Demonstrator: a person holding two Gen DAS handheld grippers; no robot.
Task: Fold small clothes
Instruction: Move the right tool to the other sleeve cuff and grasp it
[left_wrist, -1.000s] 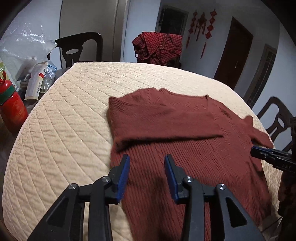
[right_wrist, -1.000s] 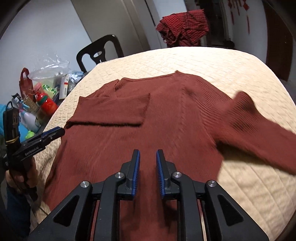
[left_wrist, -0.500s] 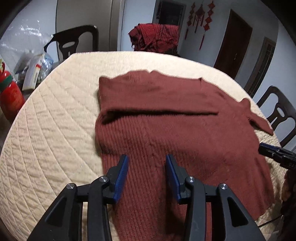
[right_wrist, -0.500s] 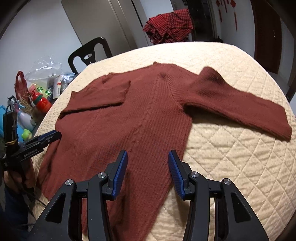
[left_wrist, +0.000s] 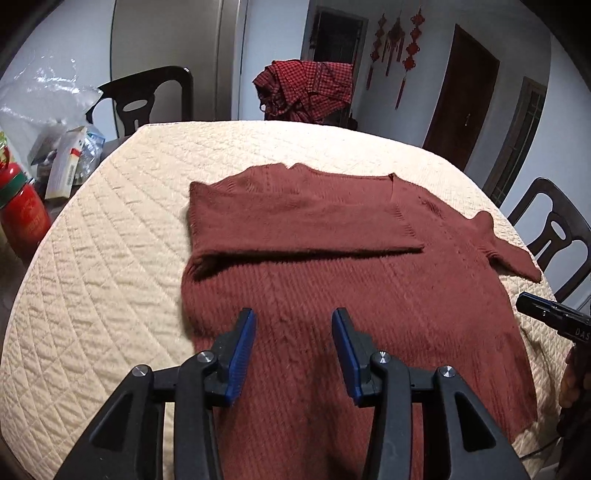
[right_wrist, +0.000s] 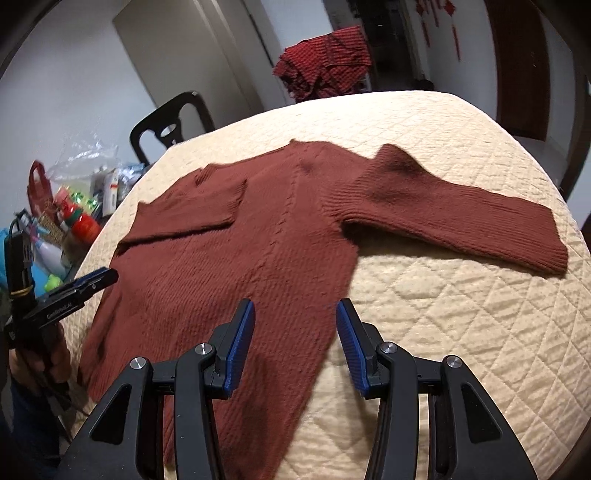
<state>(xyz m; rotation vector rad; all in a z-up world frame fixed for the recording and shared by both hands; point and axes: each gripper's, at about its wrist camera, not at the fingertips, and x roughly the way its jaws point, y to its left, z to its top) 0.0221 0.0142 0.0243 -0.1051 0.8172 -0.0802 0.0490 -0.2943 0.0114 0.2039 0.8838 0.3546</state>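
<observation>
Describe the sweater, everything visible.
The sweater is rust-brown ribbed knit with a cable line down its middle, lying flat on the cream quilted cover. One sleeve is already folded across the chest; the other sleeve lies stretched out sideways on the quilt, ribbed cuff at its end. The hem runs toward the camera. Both grippers hover open above its lower part; nothing grips it.
</observation>
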